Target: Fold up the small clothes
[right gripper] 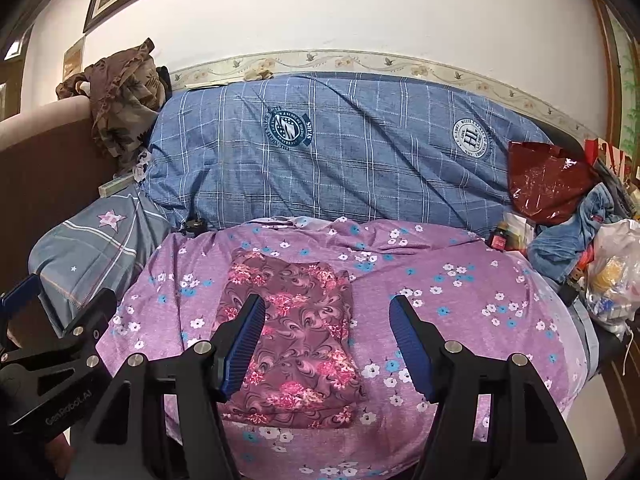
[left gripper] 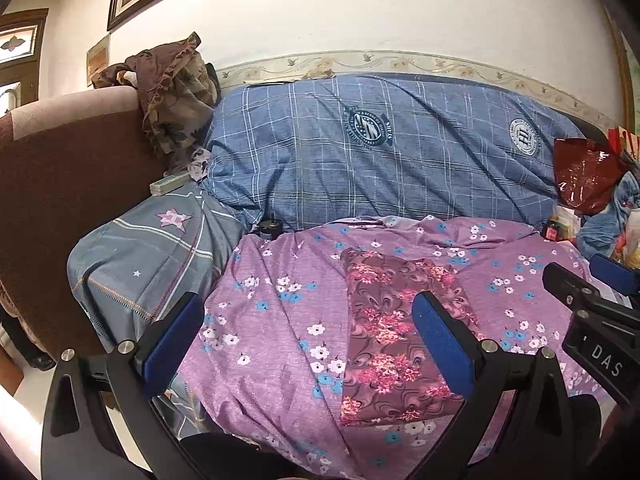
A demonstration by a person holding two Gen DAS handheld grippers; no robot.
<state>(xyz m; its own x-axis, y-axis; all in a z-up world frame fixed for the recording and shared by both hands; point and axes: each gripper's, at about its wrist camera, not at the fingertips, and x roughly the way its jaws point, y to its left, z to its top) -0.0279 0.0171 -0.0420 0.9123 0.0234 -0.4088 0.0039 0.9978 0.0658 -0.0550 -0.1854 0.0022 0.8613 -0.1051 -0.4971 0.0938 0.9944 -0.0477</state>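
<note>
A small maroon cloth with pink flowers [left gripper: 394, 332] [right gripper: 298, 340] lies folded into a flat rectangle on the purple flowered bedsheet [left gripper: 280, 320] [right gripper: 460, 312]. My left gripper [left gripper: 308, 320] stands open above the sheet, its right blue pad in front of the cloth's right side, nothing between its fingers. My right gripper [right gripper: 326, 320] is open too, hovering over the cloth's right half without touching it. The right gripper [left gripper: 592, 300] shows at the right edge of the left wrist view, and the left gripper [right gripper: 60, 320] at the left edge of the right wrist view.
A blue checked quilt [left gripper: 380, 152] lies along the wall behind. A grey starred pillow [left gripper: 152, 256] and a brown sofa arm [left gripper: 60, 184] stand at the left. A red plastic bag [right gripper: 548, 180], jeans [right gripper: 572, 236] and a white bag of clutter [right gripper: 612, 276] crowd the right.
</note>
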